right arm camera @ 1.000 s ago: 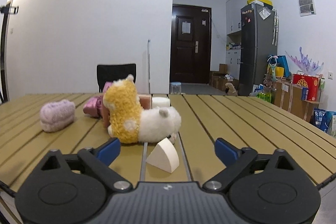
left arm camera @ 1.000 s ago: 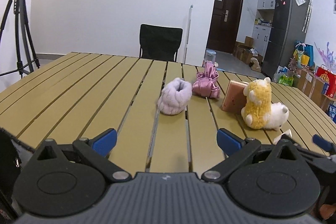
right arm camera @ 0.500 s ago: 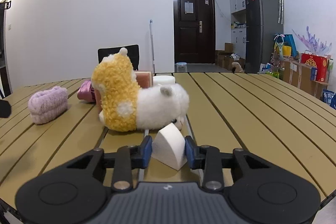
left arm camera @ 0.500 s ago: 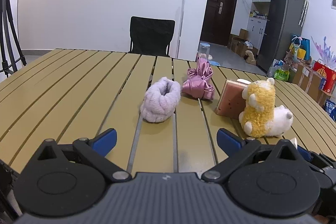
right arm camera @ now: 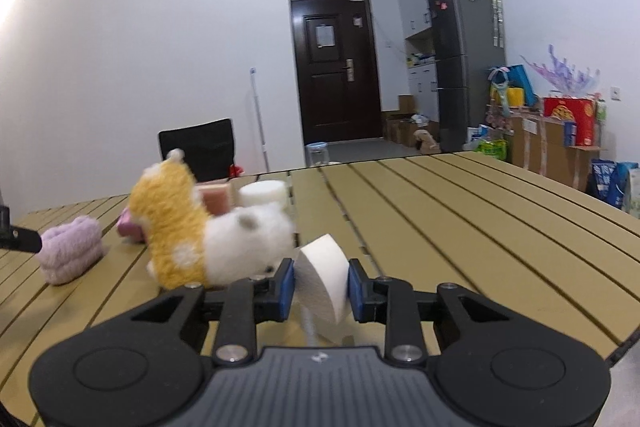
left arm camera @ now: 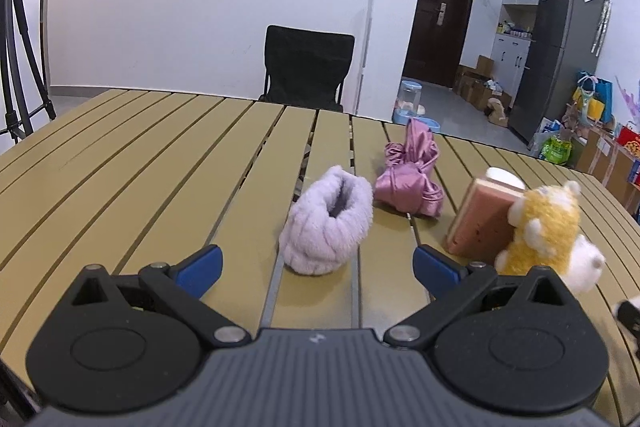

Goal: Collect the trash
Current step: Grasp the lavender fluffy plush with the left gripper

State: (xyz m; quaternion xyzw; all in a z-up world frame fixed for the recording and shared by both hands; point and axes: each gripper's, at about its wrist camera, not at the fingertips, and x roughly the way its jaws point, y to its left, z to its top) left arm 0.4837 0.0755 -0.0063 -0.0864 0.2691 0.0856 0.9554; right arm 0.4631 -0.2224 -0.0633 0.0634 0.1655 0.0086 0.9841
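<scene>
My right gripper (right arm camera: 320,289) is shut on a white foam wedge (right arm camera: 323,277) and holds it just above the slatted table (right arm camera: 460,227), right of a yellow and white plush toy (right arm camera: 200,231). My left gripper (left arm camera: 316,265) is open and empty, with a lilac fluffy scrunchie (left arm camera: 326,225) just beyond its fingertips. Behind the scrunchie lie a pink satin bundle (left arm camera: 410,175), a pink sponge block (left arm camera: 480,219) and the plush toy (left arm camera: 548,231).
A white foam disc (right arm camera: 264,193) lies behind the plush toy. A black chair (left arm camera: 308,67) stands at the table's far edge. A tripod (left arm camera: 16,27) stands at the left. A fridge (right arm camera: 464,59) and boxes fill the right side of the room.
My right gripper closed on the white foam wedge and lifted it off the table. My left gripper moved forward toward the lilac scrunchie and stayed open.
</scene>
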